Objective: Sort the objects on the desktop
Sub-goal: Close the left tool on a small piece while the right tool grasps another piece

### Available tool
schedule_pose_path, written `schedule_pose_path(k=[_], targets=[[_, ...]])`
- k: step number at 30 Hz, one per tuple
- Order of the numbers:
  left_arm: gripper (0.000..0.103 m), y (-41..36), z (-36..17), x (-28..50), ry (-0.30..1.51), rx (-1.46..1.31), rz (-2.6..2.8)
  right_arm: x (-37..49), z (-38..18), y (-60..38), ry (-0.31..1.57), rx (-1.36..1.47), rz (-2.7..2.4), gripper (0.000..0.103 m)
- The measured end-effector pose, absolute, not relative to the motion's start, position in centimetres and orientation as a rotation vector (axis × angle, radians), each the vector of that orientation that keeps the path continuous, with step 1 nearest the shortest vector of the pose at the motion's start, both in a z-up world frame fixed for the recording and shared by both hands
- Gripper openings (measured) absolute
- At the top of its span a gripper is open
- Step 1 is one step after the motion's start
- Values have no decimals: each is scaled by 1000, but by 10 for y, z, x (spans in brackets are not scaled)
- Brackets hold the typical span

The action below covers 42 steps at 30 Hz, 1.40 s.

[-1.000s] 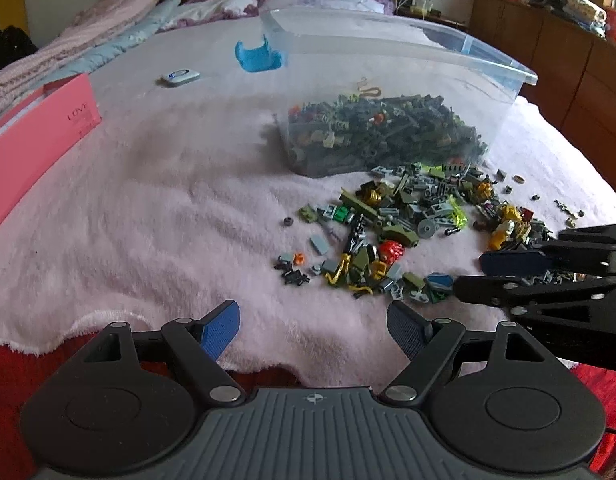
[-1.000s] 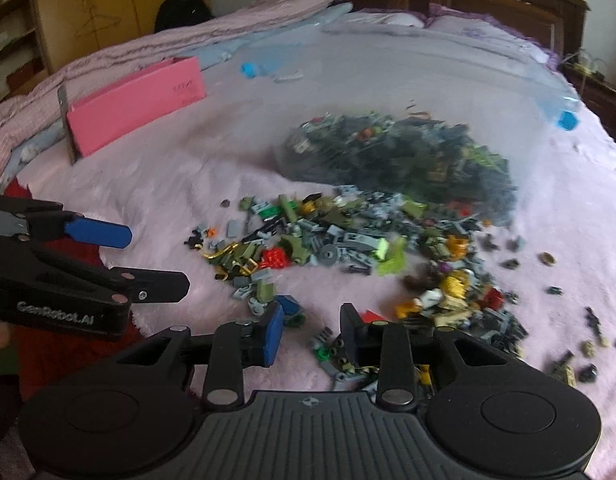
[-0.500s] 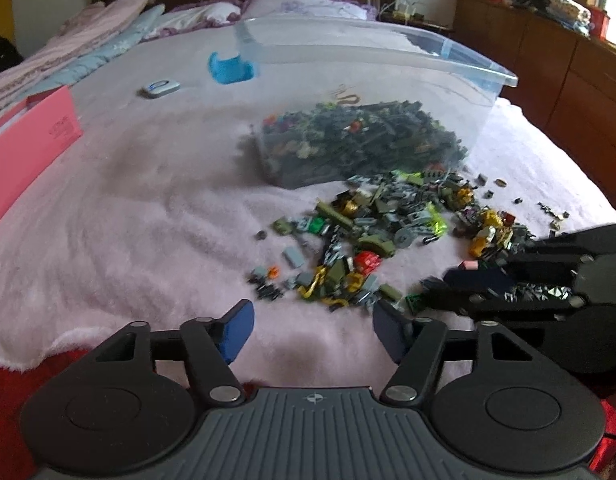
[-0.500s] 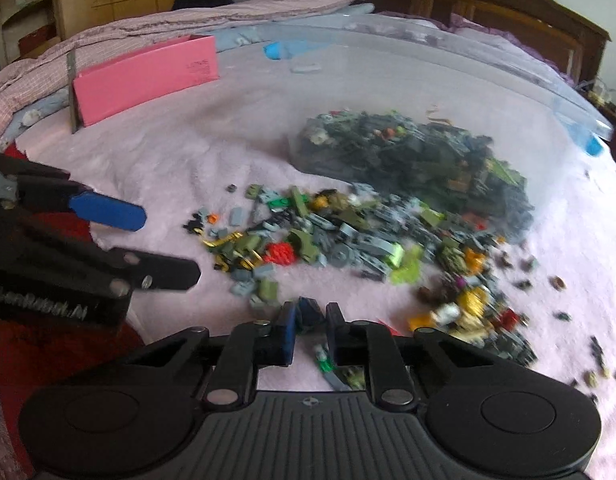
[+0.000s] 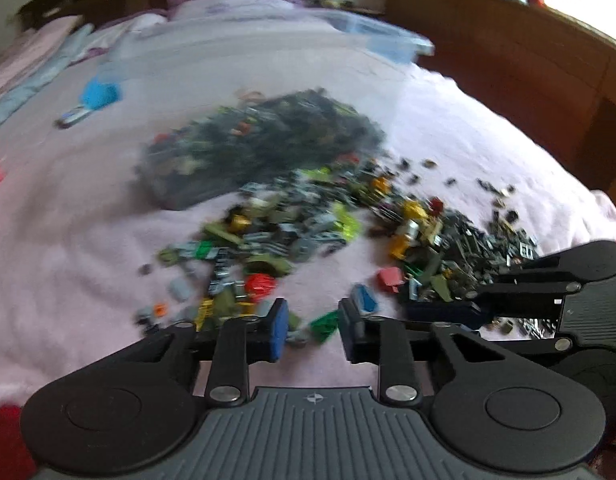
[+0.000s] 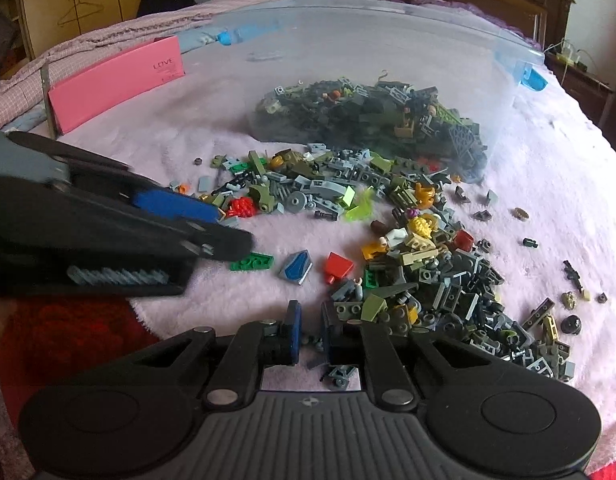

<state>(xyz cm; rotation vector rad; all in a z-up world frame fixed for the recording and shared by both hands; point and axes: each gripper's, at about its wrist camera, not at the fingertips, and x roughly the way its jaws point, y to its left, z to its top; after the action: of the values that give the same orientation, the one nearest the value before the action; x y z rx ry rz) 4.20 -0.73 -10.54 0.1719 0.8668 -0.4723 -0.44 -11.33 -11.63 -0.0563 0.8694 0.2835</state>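
Beside blurred bricks (image 5: 291,232), left gripper (image 5: 312,326) fingers gape; right gripper (image 6: 311,332) fingers narrow, empty.

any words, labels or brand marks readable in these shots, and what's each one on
"LOVE" on the pink box, standing on the bed at the left in the right wrist view.
Smaller lines printed under it are too small to read.
The left wrist view is blurred; nothing there can be read.
No readable brand text shows on the left claw.

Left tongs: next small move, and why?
Probably lower the left tongs and close on the green plate. It lies loose on the pink blanket, right between the open fingers, which are not yet around it.
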Motion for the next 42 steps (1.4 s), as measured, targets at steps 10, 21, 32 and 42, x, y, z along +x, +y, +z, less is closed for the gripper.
schedule_pose_path(k=[10, 21, 32, 42], targets=[[33, 0, -117, 47, 888, 179, -387, -5, -117, -116, 864, -31, 279, 12], [28, -7, -116, 44, 866, 304, -436, -7, -119, -115, 859, -24, 275, 13], [17, -6, -118, 50, 903, 245, -472, -7, -119, -116, 857, -19, 275, 13], [17, 21, -103, 38, 894, 164, -404, -5, -111, -110, 834, -50, 296, 15]])
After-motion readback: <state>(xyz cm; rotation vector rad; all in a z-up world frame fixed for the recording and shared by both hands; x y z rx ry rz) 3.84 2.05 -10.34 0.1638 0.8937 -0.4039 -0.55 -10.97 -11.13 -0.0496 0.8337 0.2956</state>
